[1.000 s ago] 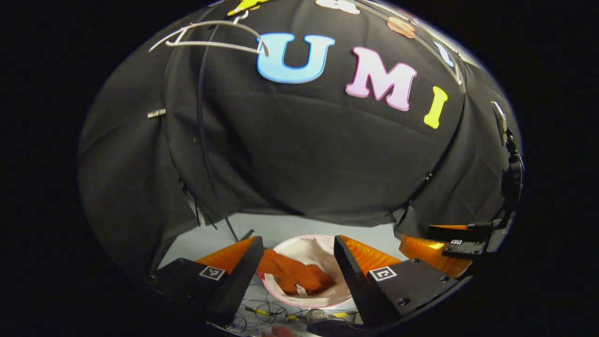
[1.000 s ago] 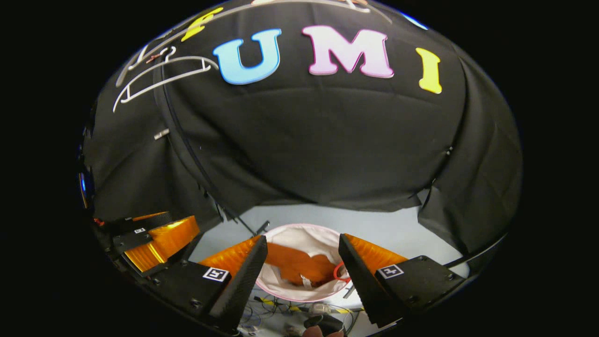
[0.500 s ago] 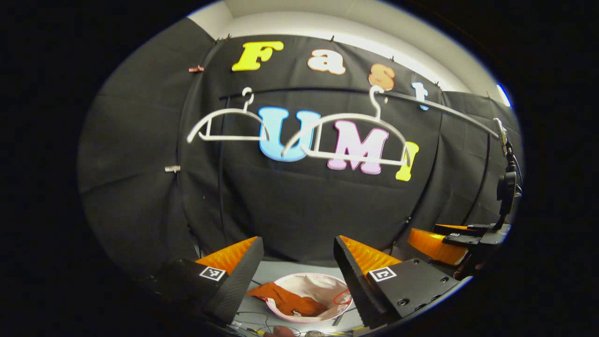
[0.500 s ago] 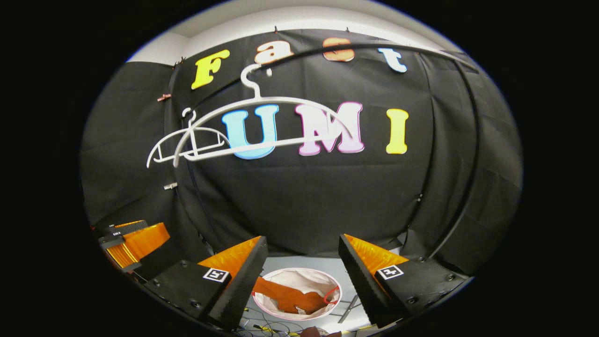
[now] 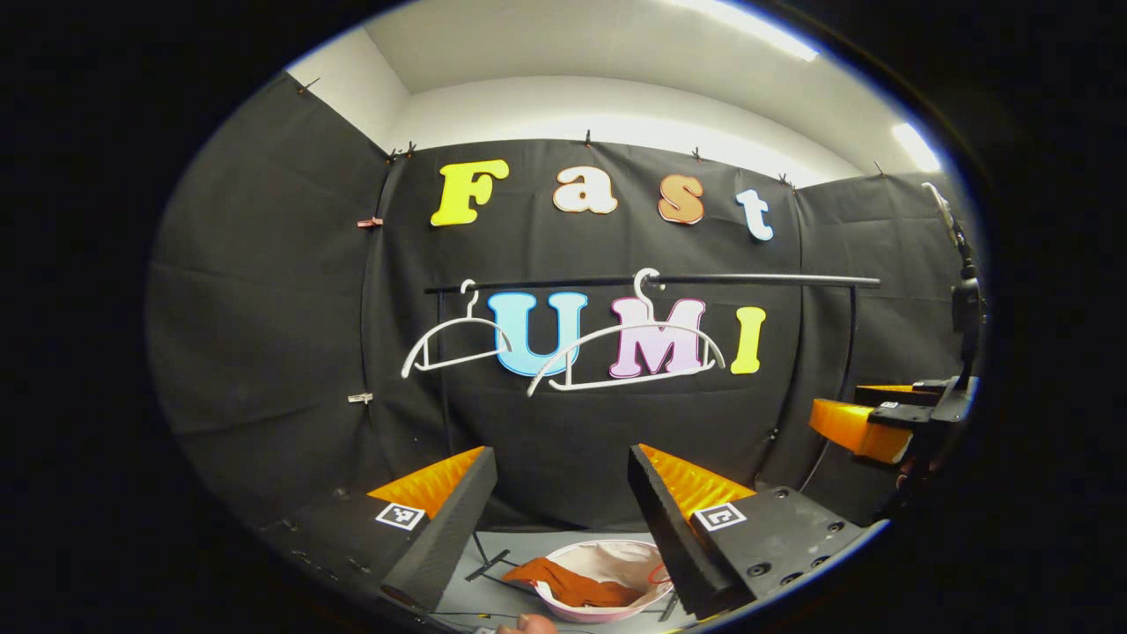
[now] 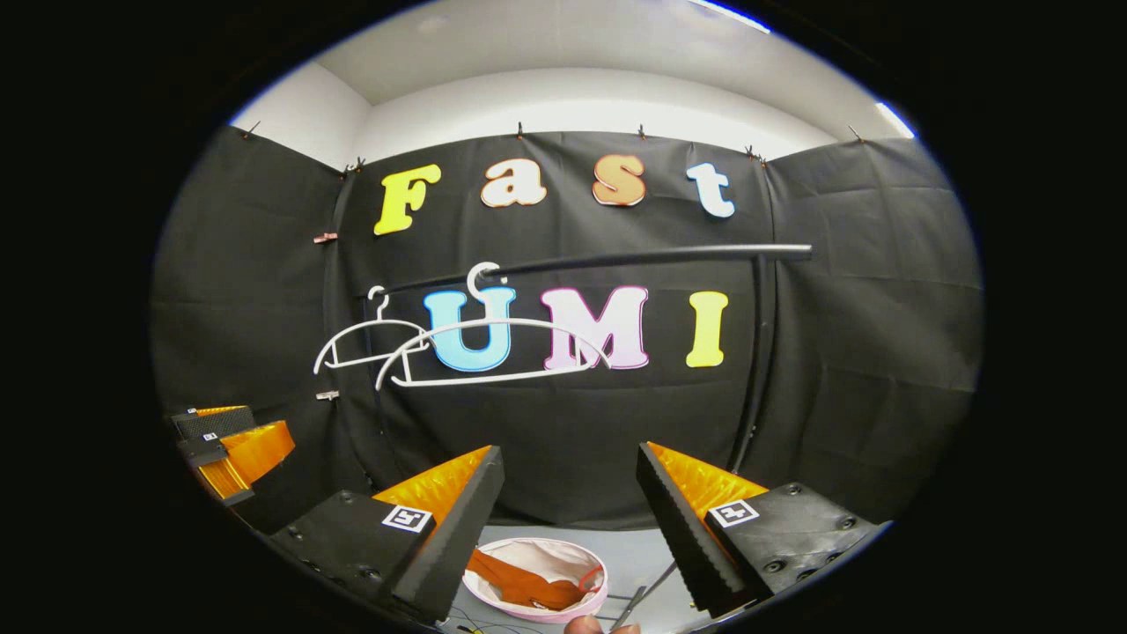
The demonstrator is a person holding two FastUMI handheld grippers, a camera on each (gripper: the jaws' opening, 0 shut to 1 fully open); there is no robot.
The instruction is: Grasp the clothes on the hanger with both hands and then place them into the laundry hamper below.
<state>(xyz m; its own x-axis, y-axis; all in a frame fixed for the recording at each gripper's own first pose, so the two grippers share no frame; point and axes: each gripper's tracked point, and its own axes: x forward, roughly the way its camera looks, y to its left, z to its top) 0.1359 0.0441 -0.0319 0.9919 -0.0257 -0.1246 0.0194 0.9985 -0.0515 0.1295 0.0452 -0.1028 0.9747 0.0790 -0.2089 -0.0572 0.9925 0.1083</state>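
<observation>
Orange-brown clothes lie crumpled inside the round, pale laundry hamper on the grey floor, low and near in both views; in the left gripper view one fold drapes over the hamper's left rim.

In the left gripper view, going left to right: a smaller white hanger hangs bare on the dark rail, then a larger white hanger, also bare, a little to its right. Below them the left gripper points at the far wall, its jaws wide apart with nothing between them but the hamper beyond. At the far right edge the right gripper is seen from the side; from this angle its opening cannot be judged.

In the right gripper view, the left gripper shows at the left edge. The two hangers overlap on the rail, left of centre, and the rail's upright post stands to the right. The right gripper sits low in the middle, its jaws spread apart and empty, the hamper and the clothes visible through the gap. A fingertip peeks in at the bottom edge.
</observation>
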